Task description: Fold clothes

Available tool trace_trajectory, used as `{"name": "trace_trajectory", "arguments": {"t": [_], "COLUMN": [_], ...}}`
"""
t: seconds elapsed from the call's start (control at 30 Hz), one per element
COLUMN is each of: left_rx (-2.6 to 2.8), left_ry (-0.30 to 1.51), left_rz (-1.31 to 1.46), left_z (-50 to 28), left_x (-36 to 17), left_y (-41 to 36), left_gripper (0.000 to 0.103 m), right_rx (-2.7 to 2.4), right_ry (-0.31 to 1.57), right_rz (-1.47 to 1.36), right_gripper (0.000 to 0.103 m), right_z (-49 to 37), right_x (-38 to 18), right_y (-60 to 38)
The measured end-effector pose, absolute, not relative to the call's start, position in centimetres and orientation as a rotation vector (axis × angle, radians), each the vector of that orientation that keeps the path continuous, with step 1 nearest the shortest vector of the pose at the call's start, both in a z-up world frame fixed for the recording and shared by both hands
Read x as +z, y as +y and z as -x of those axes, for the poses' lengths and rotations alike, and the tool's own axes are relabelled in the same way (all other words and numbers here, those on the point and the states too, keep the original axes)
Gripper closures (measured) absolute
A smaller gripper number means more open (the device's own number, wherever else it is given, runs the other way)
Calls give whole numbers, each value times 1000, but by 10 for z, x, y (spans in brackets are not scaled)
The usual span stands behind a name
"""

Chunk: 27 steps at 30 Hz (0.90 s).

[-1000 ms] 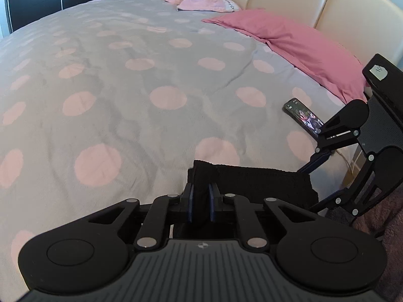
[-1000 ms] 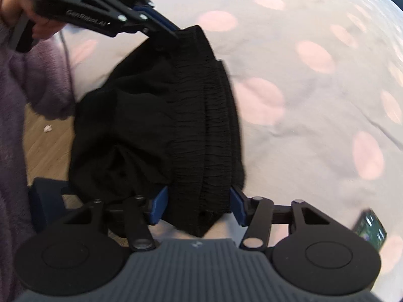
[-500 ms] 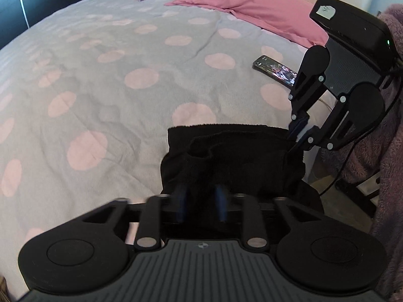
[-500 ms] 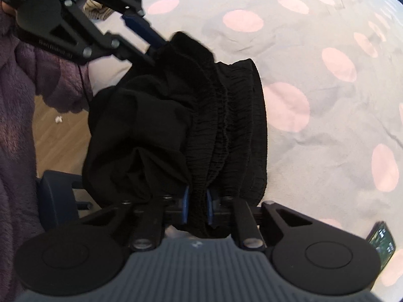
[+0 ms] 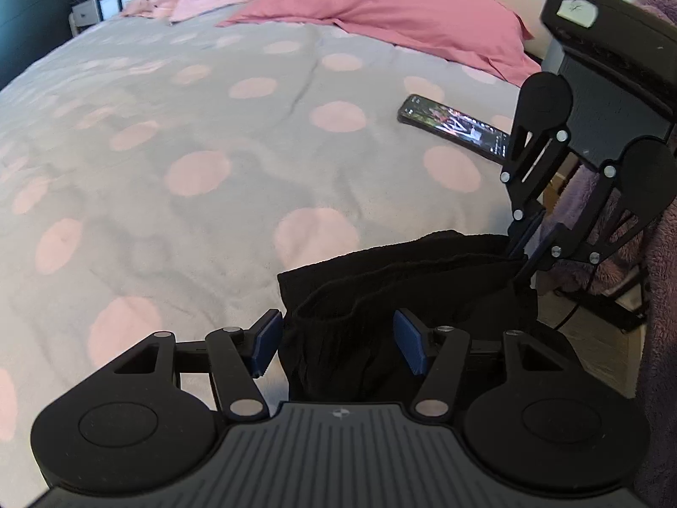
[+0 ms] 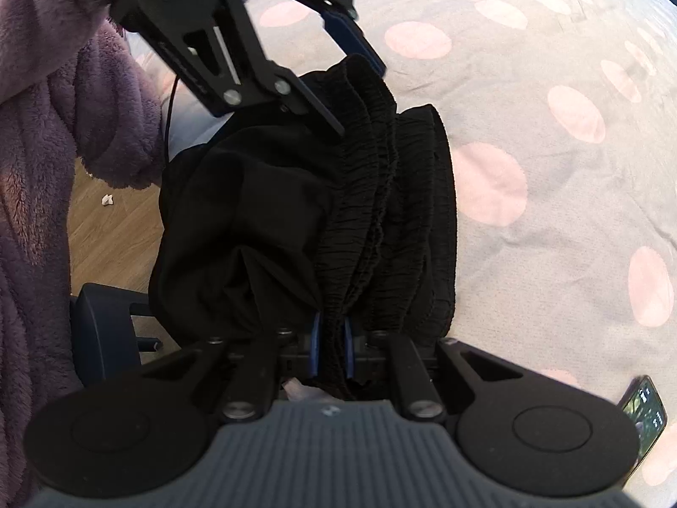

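Note:
A black garment (image 5: 402,279) with a gathered elastic waistband hangs over the near edge of the bed, bunched and partly draped toward the floor (image 6: 254,211). My left gripper (image 5: 337,343) is open, its blue pads (image 5: 266,340) standing on either side of the waistband's left end. My right gripper (image 6: 331,347) is shut on the waistband's other end; in the left wrist view the right gripper (image 5: 524,254) pinches the cloth at the bed's edge. In the right wrist view the left gripper (image 6: 355,93) sits at the far end of the garment.
The bed has a grey duvet with pink dots (image 5: 211,127). A phone (image 5: 452,125) lies on it near the right edge, below a pink pillow (image 5: 381,12). A person's purple fleecy sleeve (image 6: 42,127) and wooden floor (image 6: 110,233) are beside the bed.
The left gripper, shut on the garment a second ago, has let go and opened. The right gripper, then open around the waistband, has shut on it. The garment sank lower.

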State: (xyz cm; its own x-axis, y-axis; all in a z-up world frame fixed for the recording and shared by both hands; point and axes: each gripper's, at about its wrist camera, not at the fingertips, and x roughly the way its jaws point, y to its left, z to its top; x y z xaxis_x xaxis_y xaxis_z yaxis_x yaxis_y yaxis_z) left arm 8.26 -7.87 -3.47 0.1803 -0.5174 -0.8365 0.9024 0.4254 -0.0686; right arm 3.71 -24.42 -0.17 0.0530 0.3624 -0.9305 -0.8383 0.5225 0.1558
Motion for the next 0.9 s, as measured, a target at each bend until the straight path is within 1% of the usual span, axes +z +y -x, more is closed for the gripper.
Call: {"name": "trace_trajectory", "arguments": {"t": [0.03, 0.07, 0.13, 0.2, 0.27, 0.37, 0.5, 0.73, 0.77, 0.8, 0.83, 0.9], "left_rx": [-1079, -1088, -1096, -1104, -1107, -1097, -1055, -1033, -1032, -1020, -1008, -973], "left_ry": [933, 937, 935, 923, 925, 931, 961, 933, 919, 904, 888, 871], "left_rz": [-497, -491, -489, -512, -524, -539, -574, -534, -540, -539, -538, -517], "left_z": [-85, -86, -86, -83, -81, -77, -69, -56, -51, -46, -41, -33], "left_x": [-36, -36, -35, -34, -32, -30, -24, 7, 14, 22, 30, 46], "left_y": [-80, -81, -82, -84, -85, -85, -89, -83, -81, -78, -75, -68], "left_gripper": [53, 62, 69, 74, 84, 89, 92, 93, 93, 93, 94, 94], "right_rx": [972, 973, 973, 975, 976, 978, 987, 1002, 1004, 1006, 1009, 1044], "right_ry": [1192, 1192, 1194, 1197, 1199, 1195, 1187, 1173, 1171, 1169, 1167, 1148], "right_rz": [497, 496, 494, 494, 495, 501, 509, 522, 524, 525, 527, 517], "right_gripper": [90, 90, 90, 90, 90, 90, 89, 76, 73, 67, 63, 63], "right_z": [-37, -38, -39, -40, -41, -40, -40, -38, -38, -38, -38, -36], "right_x": [-2, -1, -2, -2, -3, -3, -2, 0, 0, 0, 0, 2], "right_y": [-245, -245, -246, -247, -246, -245, -246, -247, -247, -247, -247, -245]}}
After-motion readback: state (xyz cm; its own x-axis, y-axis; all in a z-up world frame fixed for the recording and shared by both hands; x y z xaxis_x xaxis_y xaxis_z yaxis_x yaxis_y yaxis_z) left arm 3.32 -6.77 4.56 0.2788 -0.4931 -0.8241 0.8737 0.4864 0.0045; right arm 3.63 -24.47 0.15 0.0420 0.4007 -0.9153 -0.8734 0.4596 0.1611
